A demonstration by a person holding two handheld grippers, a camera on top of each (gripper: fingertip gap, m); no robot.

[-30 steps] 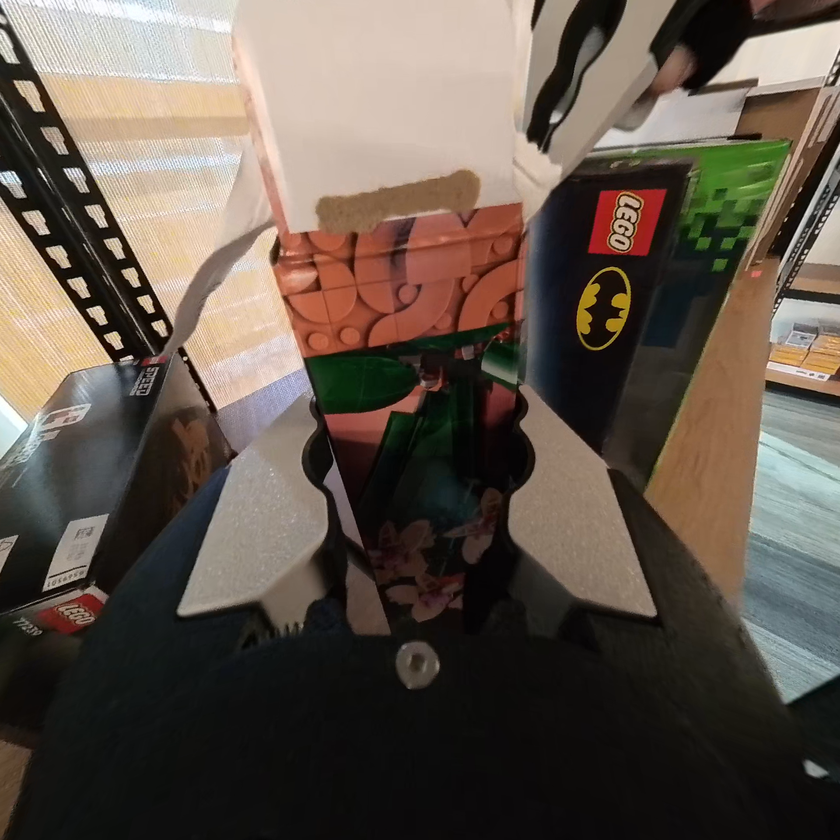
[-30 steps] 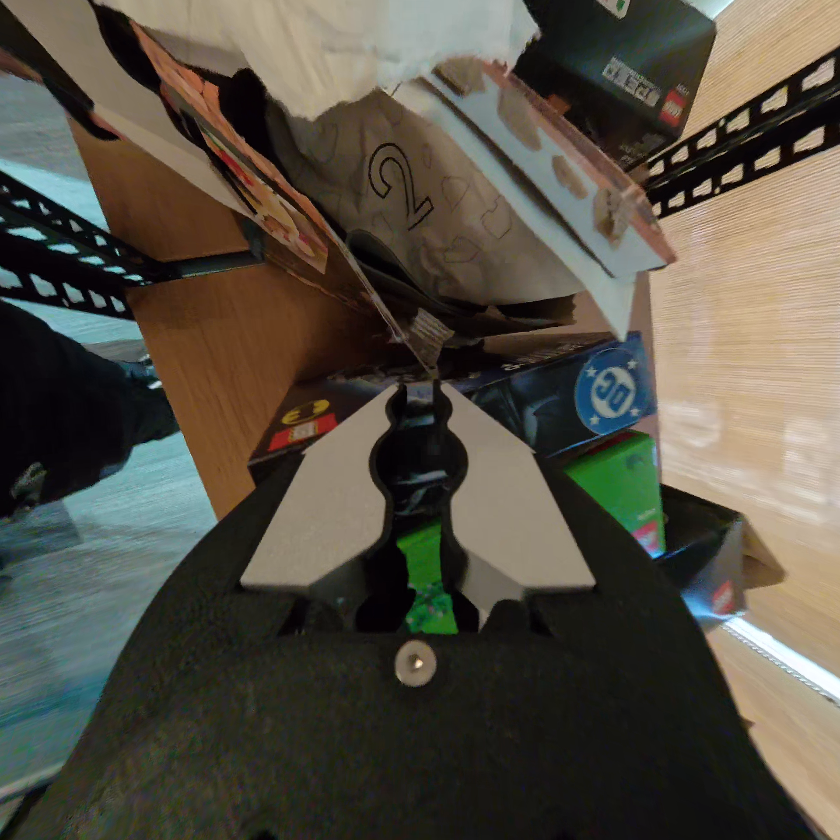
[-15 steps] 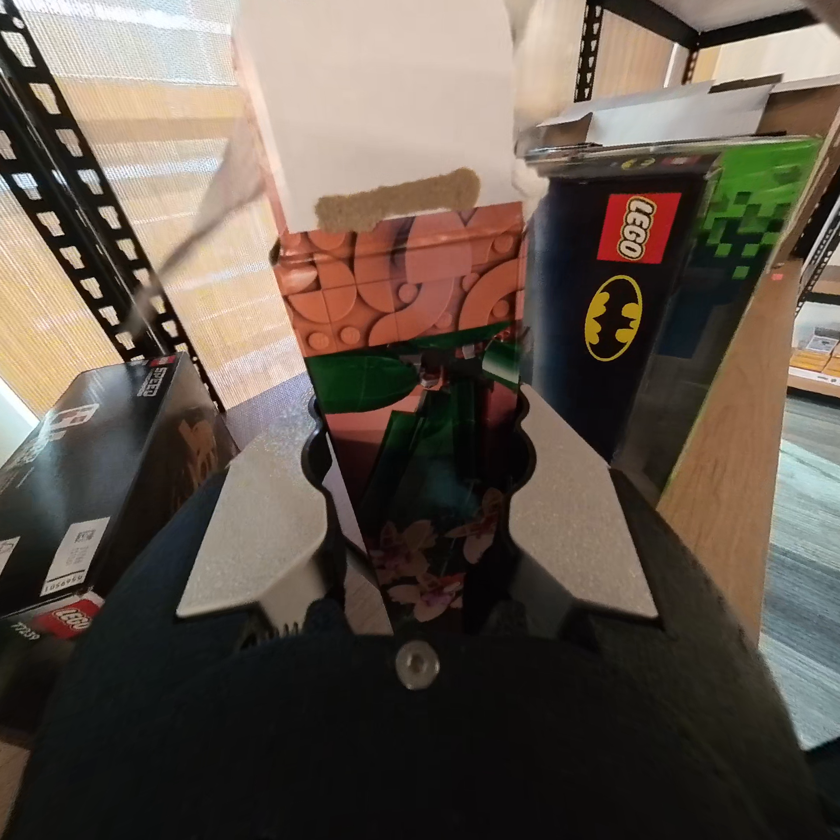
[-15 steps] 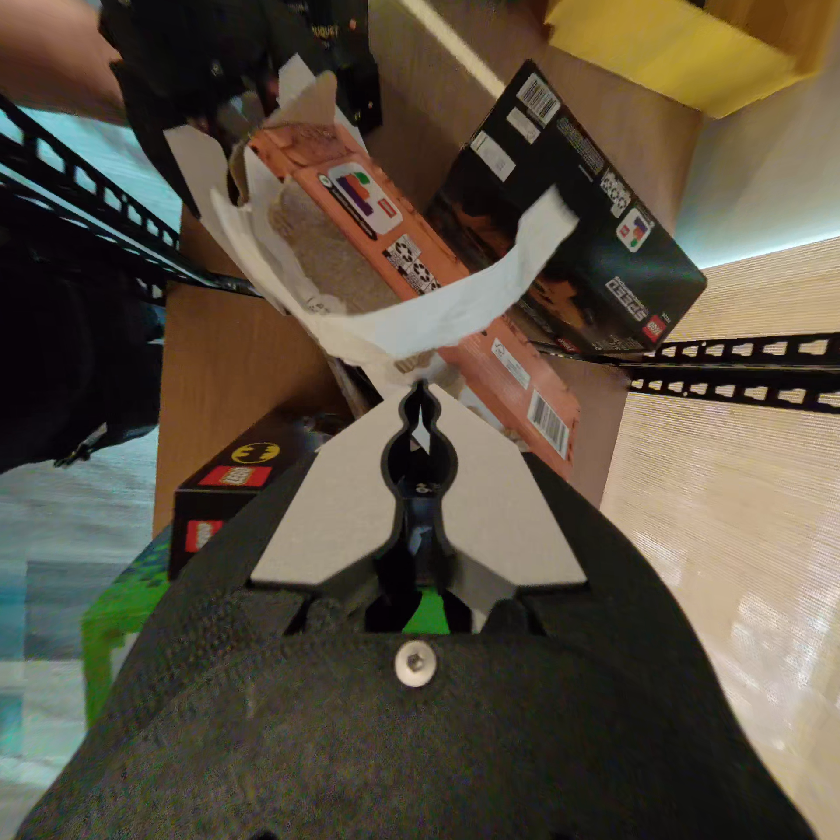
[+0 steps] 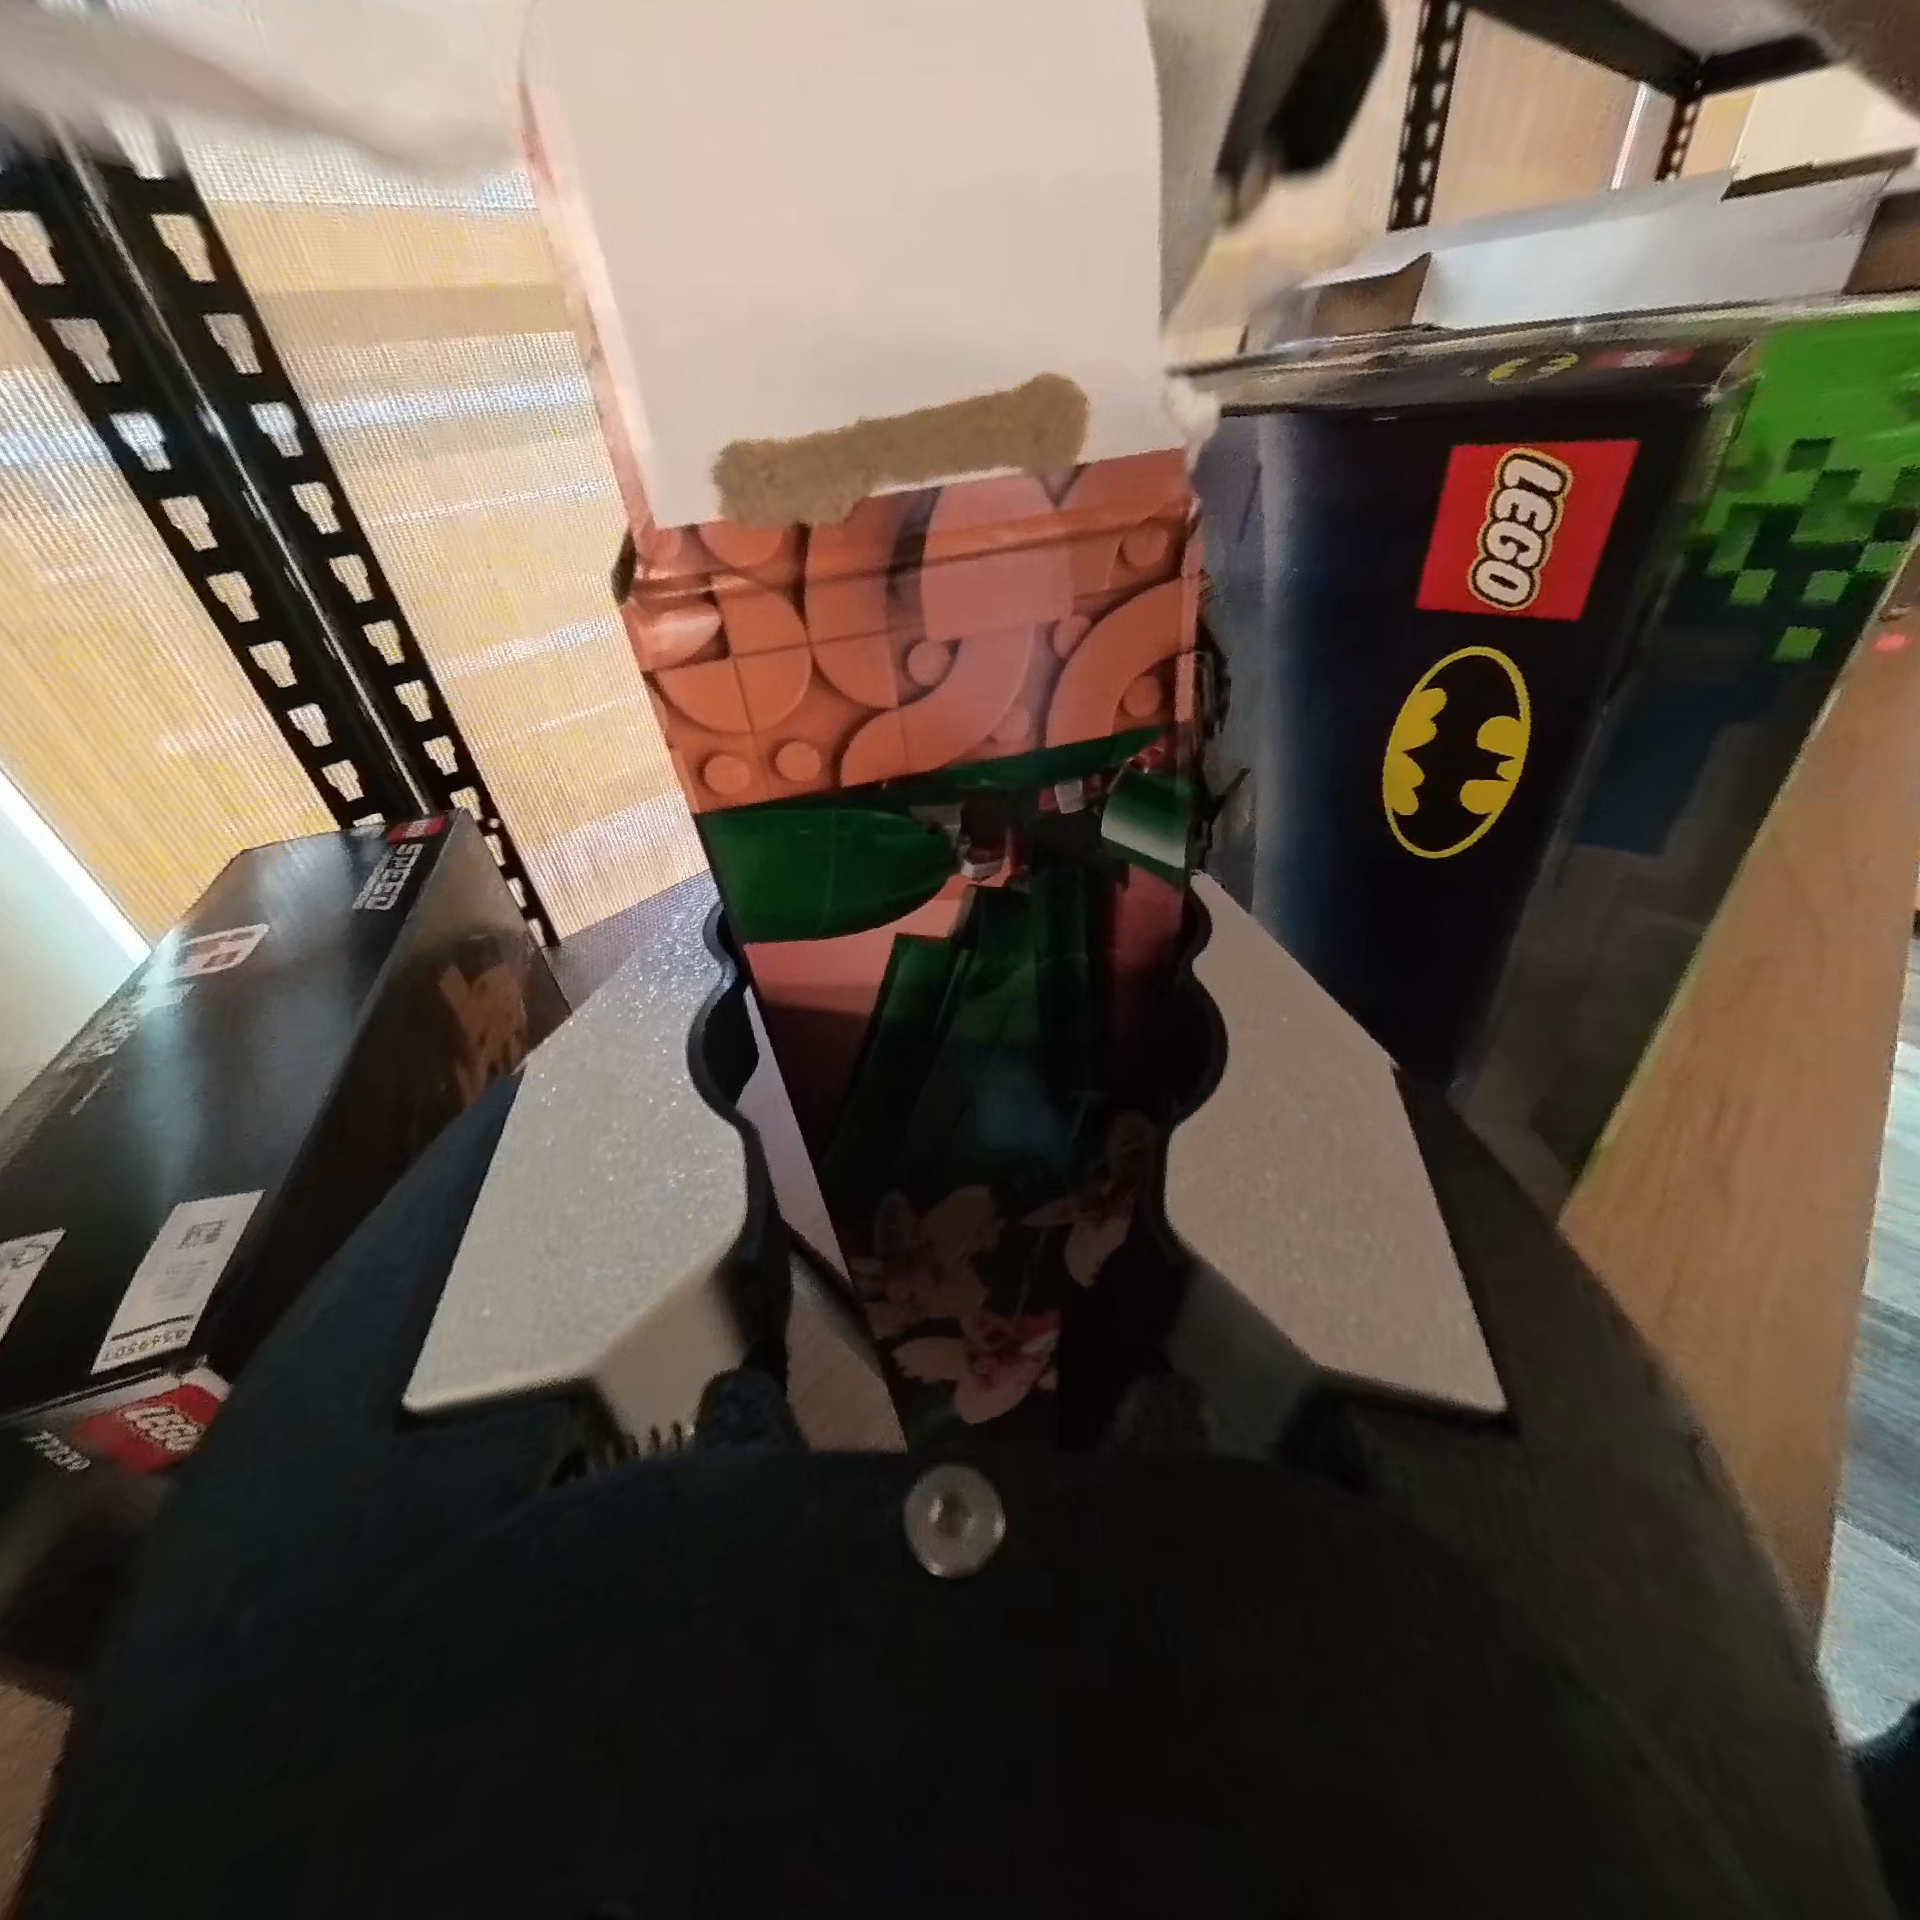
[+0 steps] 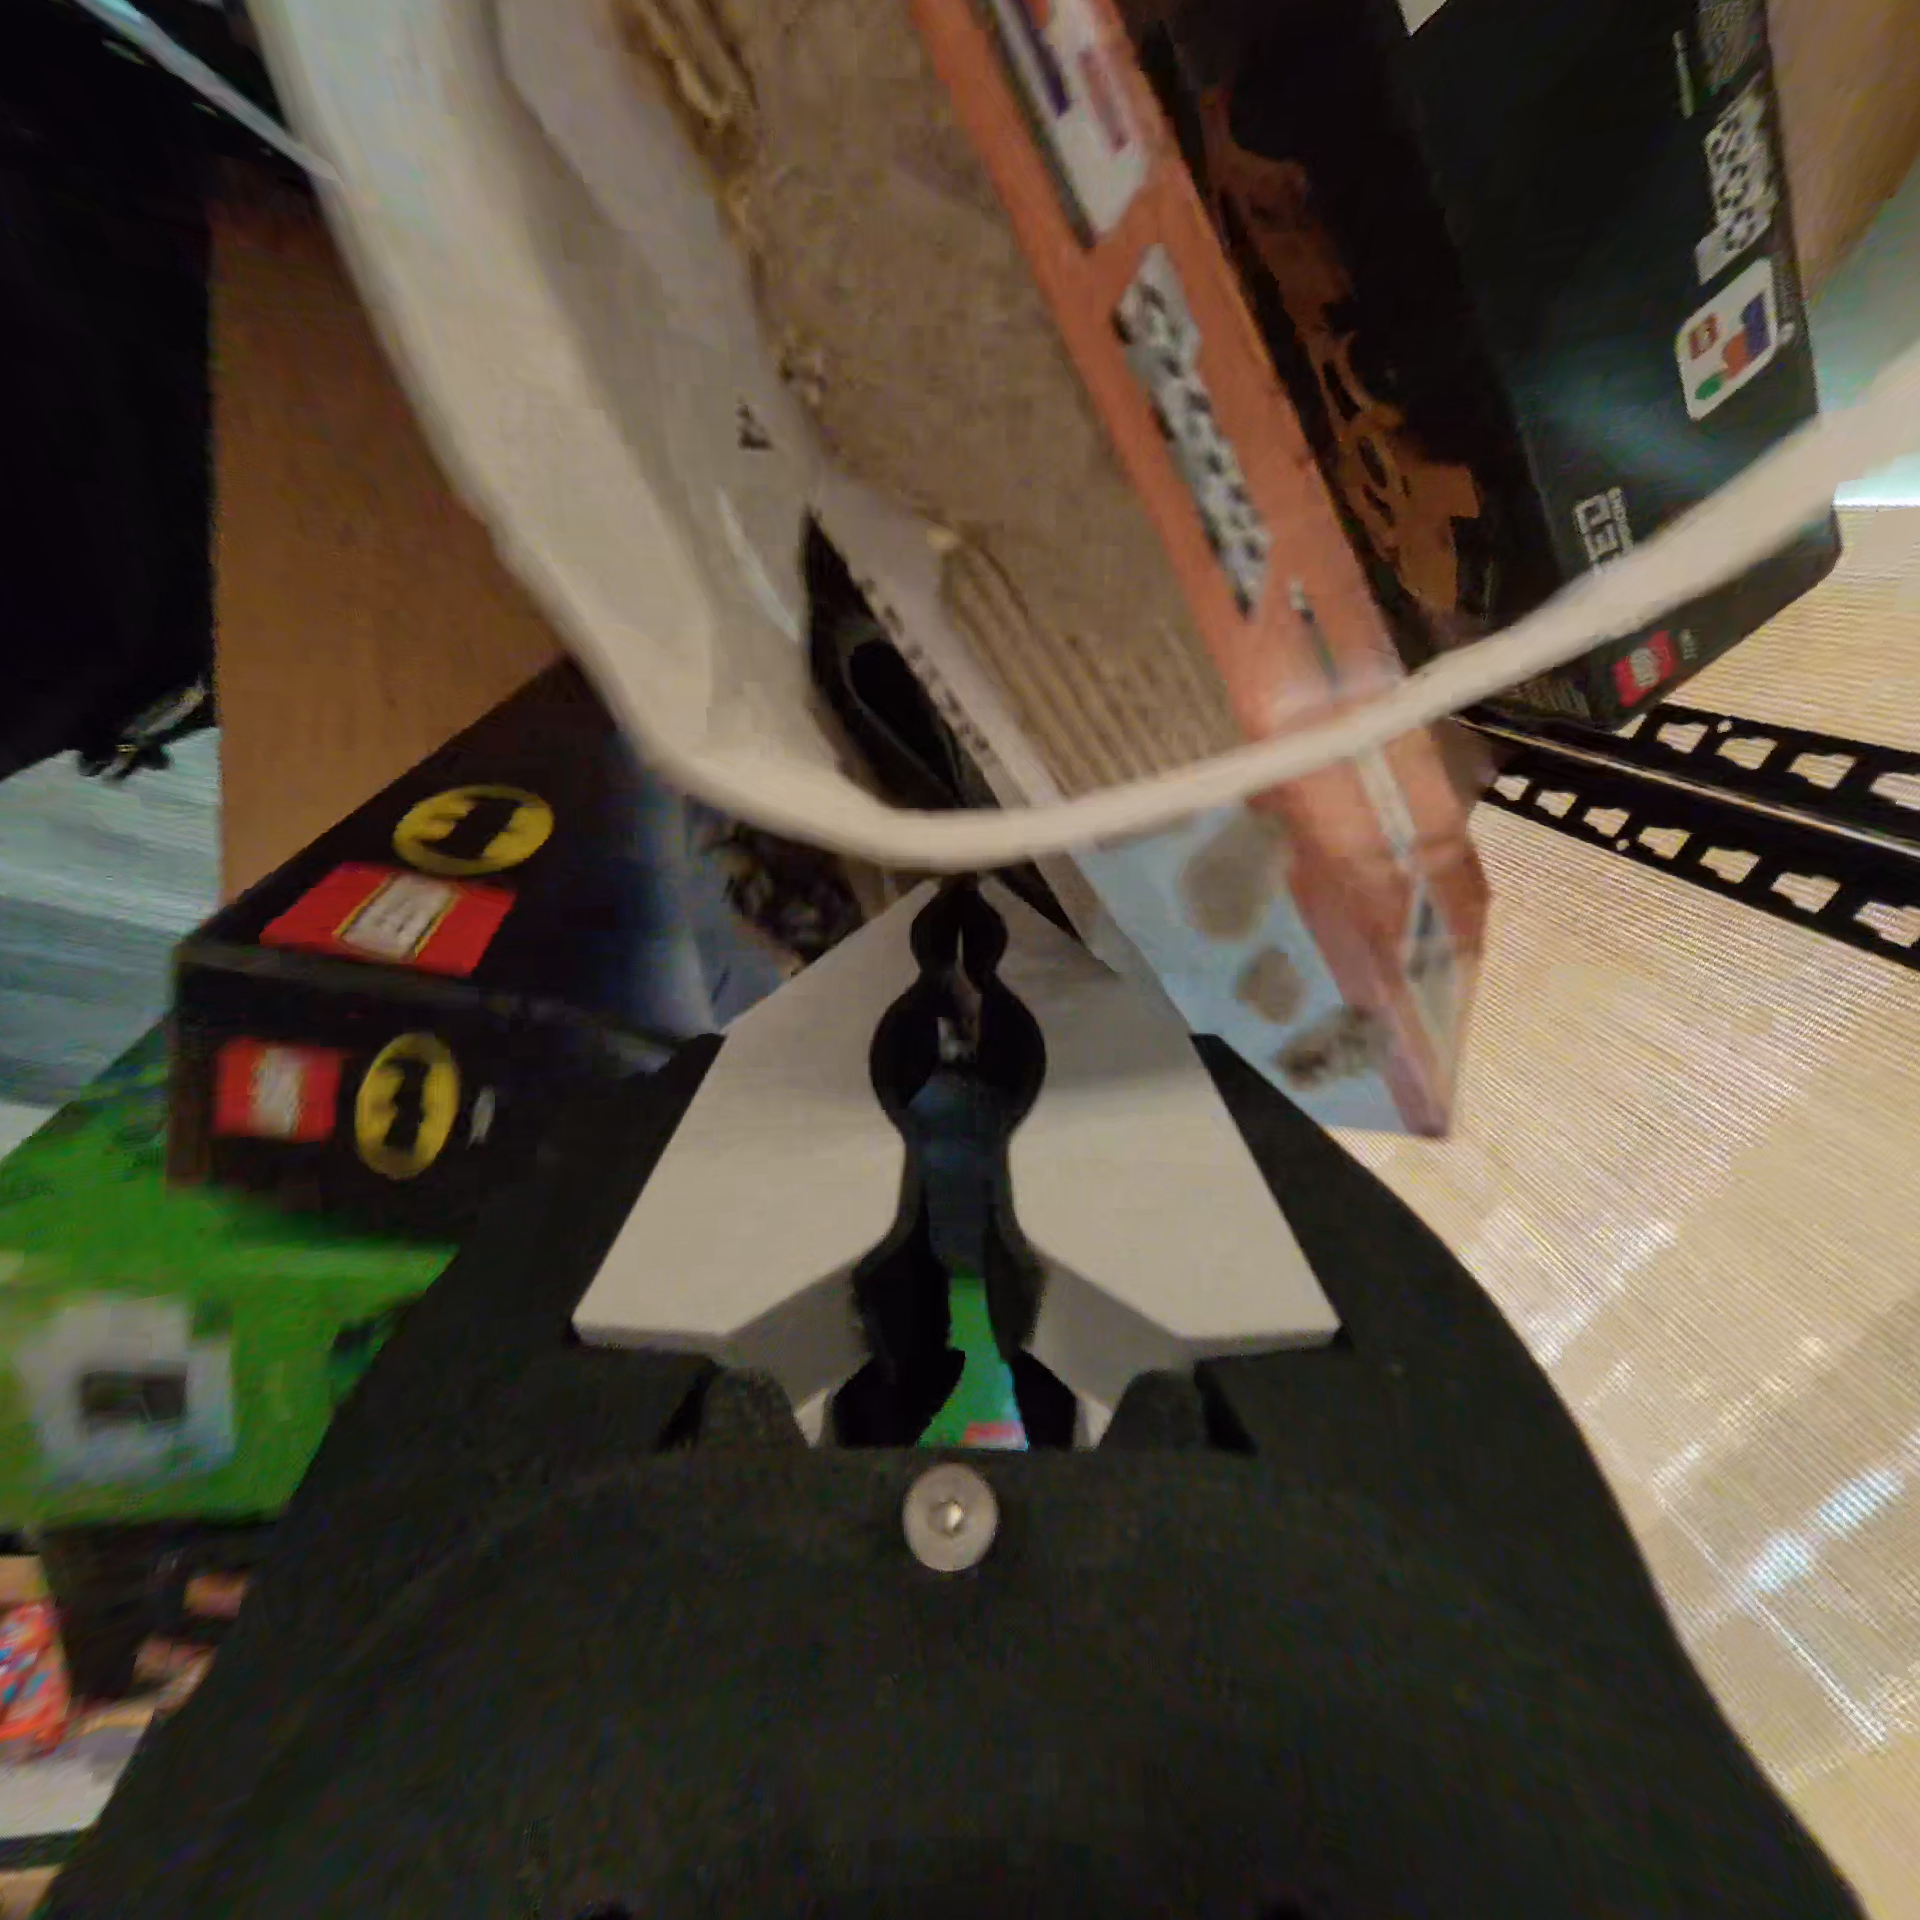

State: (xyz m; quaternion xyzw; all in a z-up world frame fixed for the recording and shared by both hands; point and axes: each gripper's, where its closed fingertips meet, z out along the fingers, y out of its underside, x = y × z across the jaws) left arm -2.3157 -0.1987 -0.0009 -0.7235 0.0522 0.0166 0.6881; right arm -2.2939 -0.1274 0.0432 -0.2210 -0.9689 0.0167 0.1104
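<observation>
My left gripper (image 5: 961, 935) is shut on a tall salmon-orange box (image 5: 914, 644) printed with green leaves and flowers, and holds it upright. The box's white top flap (image 5: 831, 239) stands open. In the right wrist view the same box (image 6: 1278, 520) is seen from its open end, with grey paper inside. My right gripper (image 6: 958, 914) is shut at its tips on a long white cardboard strip (image 6: 1299, 769) that curves away from the box to both sides. The view is blurred.
A dark box with a yellow bat emblem (image 5: 1455, 675) stands right of the held box, with a green box (image 5: 1829, 447) behind it. A black box (image 5: 260, 1039) lies at the left. Black shelf uprights (image 5: 208, 416) and a wooden shelf board (image 5: 1745, 1039) frame the space.
My right gripper has pulled away from the box with the white strip, which now trails longer. My left gripper and the box have stayed still.
</observation>
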